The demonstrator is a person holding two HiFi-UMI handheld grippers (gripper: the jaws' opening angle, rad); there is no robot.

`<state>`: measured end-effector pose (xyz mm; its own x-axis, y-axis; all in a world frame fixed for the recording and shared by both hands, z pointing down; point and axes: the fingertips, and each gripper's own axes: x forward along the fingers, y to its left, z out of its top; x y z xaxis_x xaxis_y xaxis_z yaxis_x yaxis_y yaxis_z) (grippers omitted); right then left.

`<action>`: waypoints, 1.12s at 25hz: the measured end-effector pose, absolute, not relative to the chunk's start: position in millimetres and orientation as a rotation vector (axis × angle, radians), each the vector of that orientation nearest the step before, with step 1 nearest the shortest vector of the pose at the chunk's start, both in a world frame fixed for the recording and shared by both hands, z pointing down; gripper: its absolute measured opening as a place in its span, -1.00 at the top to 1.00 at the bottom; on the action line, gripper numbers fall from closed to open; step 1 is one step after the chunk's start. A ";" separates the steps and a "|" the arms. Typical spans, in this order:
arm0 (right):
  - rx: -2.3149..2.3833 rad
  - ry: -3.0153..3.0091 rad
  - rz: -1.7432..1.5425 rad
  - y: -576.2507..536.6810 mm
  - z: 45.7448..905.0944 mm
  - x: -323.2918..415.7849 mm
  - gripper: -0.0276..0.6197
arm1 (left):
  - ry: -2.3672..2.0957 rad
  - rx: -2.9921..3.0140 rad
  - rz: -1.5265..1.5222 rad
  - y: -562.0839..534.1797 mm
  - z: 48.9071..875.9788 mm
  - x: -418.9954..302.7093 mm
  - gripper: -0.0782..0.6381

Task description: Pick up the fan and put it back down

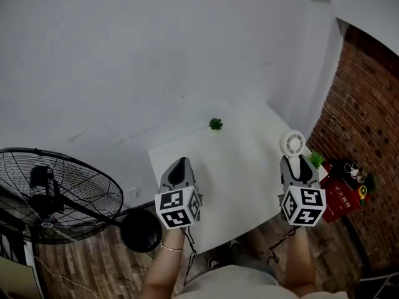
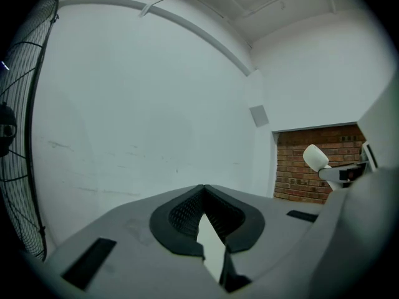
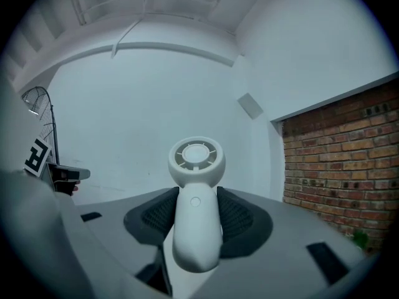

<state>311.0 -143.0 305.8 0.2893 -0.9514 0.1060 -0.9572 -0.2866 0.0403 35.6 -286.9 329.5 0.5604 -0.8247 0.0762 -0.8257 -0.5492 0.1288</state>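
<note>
A small white hand-held fan (image 1: 292,144) with a round head is lifted above the white table (image 1: 237,161), clear of its surface. My right gripper (image 1: 294,164) is shut on its handle. In the right gripper view the handle (image 3: 196,229) sits between the dark ribbed pads (image 3: 240,220), and the fan head (image 3: 195,159) points up past the jaws. My left gripper (image 1: 179,170) hovers over the table's left part, shut with nothing in it; its tips (image 2: 202,187) meet. From the left gripper view the fan (image 2: 316,156) shows far right.
A large black floor fan (image 1: 50,195) stands on the wooden floor at the left. A small green plant (image 1: 216,124) sits at the table's far edge. A brick wall (image 1: 368,123) and a red box (image 1: 343,199) with small items lie to the right.
</note>
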 end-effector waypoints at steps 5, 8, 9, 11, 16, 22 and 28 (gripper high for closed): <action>2.316 -1.941 0.103 -182.4 309.1 279.1 0.33 | -1.551 2.537 0.021 -294.7 336.9 -12.6 0.76; 2.246 -2.015 0.096 -206.7 309.3 253.8 0.33 | -1.639 2.481 0.019 -299.7 337.3 -44.8 0.76; 2.221 -2.039 0.094 -214.6 309.2 244.8 0.33 | -1.668 2.462 0.016 -301.0 337.2 -56.0 0.76; 2.169 -2.086 0.089 -230.3 308.7 226.2 0.33 | -1.728 2.418 0.007 -303.4 337.0 -79.5 0.76; 2.065 -2.167 0.082 -258.3 309.6 190.2 0.33 | -1.849 2.315 -0.006 -304.2 338.3 -130.0 0.76; 2.007 -2.182 0.097 -274.9 316.8 172.1 0.33 | -1.917 2.248 -0.008 -302.9 342.7 -164.0 0.76; 1.961 -2.184 0.155 -288.8 338.5 159.6 0.33 | -1.918 2.202 0.043 -301.0 366.6 -174.0 0.76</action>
